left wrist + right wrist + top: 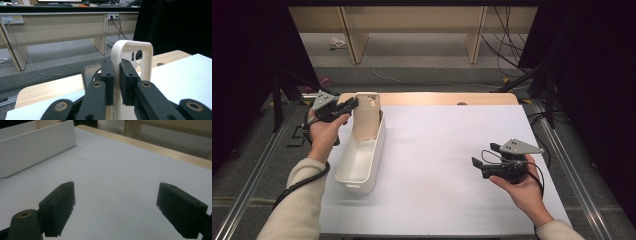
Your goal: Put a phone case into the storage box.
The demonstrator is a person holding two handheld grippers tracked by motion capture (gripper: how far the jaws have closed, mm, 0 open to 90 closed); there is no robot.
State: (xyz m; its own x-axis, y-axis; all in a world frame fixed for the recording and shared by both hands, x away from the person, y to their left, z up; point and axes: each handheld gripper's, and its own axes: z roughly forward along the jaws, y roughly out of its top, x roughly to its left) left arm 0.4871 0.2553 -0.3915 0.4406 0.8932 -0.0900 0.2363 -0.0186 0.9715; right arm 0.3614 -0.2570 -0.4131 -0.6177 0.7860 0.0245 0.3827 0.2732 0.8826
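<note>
Left tongs (117,82) pinch the phone case (132,62) by its rim, likely light and bendy, above the bin (360,165); right tongs (115,210) hover spread.

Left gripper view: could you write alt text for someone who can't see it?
Two black jaws of the left gripper are closed on the edge of an upright cream plastic panel with a rounded top and cut-out holes. Behind it lie a wooden table edge, grey floor and a pale bench.

Cream phone case (366,116), white bin (360,162), black fingers (128,80), pale white table cover (447,165)
</note>
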